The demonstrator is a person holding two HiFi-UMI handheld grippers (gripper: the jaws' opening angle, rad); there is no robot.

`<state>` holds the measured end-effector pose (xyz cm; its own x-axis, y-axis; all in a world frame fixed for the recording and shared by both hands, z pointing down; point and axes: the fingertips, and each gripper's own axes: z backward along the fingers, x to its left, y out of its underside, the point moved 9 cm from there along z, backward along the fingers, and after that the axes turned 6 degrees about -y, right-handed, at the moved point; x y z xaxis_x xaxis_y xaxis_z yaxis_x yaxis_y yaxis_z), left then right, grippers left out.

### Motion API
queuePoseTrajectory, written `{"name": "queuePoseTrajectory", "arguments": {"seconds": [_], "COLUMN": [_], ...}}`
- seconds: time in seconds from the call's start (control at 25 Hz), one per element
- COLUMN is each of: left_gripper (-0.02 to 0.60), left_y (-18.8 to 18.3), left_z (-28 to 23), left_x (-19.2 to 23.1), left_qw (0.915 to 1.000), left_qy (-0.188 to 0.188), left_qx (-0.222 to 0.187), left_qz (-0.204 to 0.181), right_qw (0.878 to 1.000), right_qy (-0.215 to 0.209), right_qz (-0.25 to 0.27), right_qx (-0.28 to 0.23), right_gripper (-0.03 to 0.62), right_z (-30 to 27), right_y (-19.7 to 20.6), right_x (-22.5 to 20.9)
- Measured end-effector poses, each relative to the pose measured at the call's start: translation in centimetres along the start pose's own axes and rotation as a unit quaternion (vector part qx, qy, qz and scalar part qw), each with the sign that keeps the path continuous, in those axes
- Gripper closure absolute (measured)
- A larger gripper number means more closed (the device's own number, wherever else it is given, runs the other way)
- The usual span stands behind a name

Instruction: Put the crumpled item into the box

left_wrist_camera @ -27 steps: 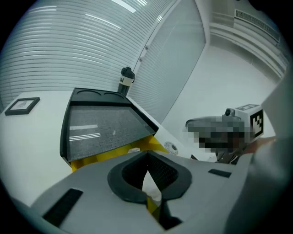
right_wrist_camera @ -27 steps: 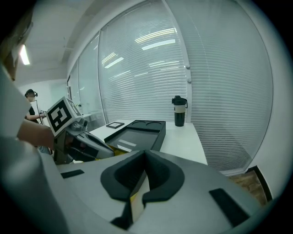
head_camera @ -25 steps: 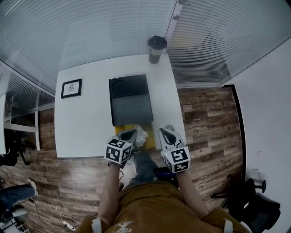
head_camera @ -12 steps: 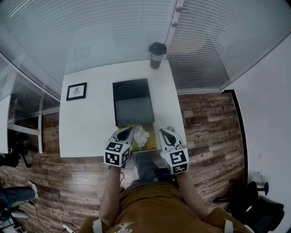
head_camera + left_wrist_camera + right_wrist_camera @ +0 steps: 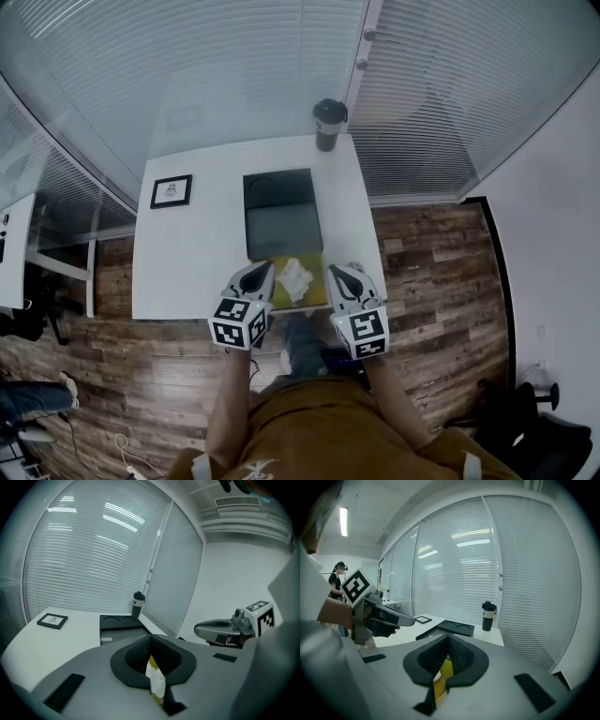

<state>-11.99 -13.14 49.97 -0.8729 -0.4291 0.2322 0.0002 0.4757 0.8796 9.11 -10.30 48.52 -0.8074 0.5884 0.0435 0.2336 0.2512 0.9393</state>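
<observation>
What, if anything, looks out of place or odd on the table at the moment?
Only the crumpled white paper stands out: it lies loose on a yellow sheet at the near edge of the table, outside the black box. Nothing looks spilled or damaged.

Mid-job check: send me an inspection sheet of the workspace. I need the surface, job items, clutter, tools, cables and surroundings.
Surface: white table on a wood floor.
Job's things: crumpled paper lies on a yellow sheet at the near edge. The black box sits just behind it, open, and the paper is not yet in it.
Clutter: picture frame on the left side and a cup at the far corner.
Tools: left tool and right tool flank the paper, jaws together, nothing gripped.
Cables: white cord on the floor; nothing seen on the table.
Surroundings: window blinds and an office chair.
</observation>
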Motion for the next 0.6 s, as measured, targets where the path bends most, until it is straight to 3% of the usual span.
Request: {"name": "queuePoseTrajectory", "arguments": {"seconds": [0.32,0.6], "left_gripper": [0.557,0.557], "left_y": [-0.9,-1.8], "left_z": [3.0,4.4], "left_x": [-0.4,-0.9], "left_qw": [0.9986,0.9969], "left_qy": [-0.004,-0.008], "left_qx": [-0.049,-0.078], "left_qz": [0.019,0.005], "right_qw": [1.0,0.999], "right_qy": [0.008,0.02], "right_qz": [0.002,0.012], "right_qx": [-0.026,-0.048], "right_gripper": [0.582,0.582], "right_z": [1.8,2.5], "right_y": [-1.0,-1.9], "right_x": [1.3,2.1]}}
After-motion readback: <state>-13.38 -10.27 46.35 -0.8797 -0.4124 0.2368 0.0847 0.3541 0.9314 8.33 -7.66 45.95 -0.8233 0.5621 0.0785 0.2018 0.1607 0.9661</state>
